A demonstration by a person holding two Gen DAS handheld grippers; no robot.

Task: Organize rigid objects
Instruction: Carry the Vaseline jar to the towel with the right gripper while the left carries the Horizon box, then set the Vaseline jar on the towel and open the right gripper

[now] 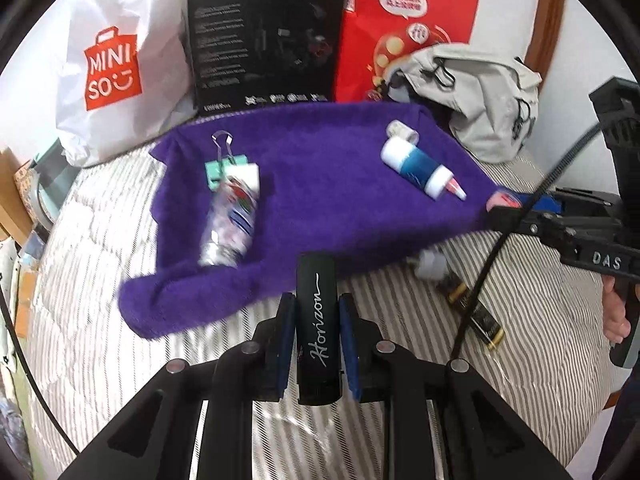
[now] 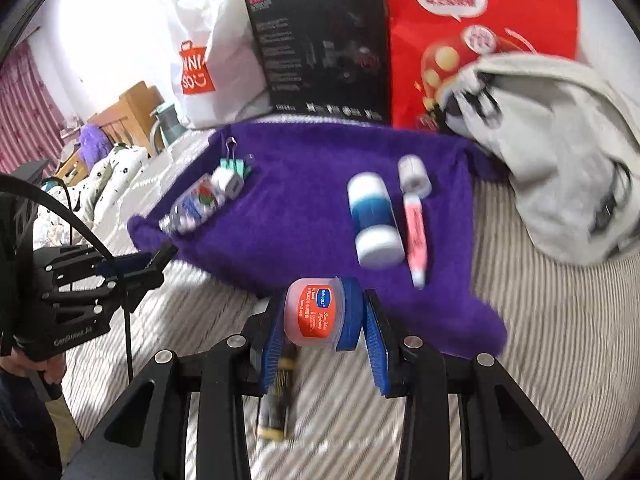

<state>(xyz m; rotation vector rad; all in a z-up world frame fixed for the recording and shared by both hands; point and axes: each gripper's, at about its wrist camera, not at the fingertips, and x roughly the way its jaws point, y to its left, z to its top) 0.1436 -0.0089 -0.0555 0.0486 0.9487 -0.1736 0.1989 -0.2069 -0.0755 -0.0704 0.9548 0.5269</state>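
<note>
My left gripper (image 1: 316, 320) is shut on a black case (image 1: 316, 320) lettered "Horizon", held just short of the purple towel (image 1: 320, 184). My right gripper (image 2: 322, 320) is shut on a small pink jar (image 2: 314, 312) with a blue lid, above the towel's near edge (image 2: 300, 208). On the towel lie a clear printed tube (image 1: 232, 216) with a teal binder clip (image 1: 222, 168), a blue-and-white bottle (image 1: 414, 162), a pink tube (image 2: 414, 236) and a small white cap (image 2: 414, 174). A black-and-gold tube (image 1: 476, 312) rests on the striped bedding.
A white Miniso bag (image 1: 108, 64), a black box (image 1: 264, 36) and a red bag (image 1: 404, 28) stand behind the towel. A grey fabric bag (image 1: 480, 96) slumps at the right. Striped bedding (image 1: 100, 340) surrounds the towel. A person's hand (image 1: 616, 316) holds the right gripper.
</note>
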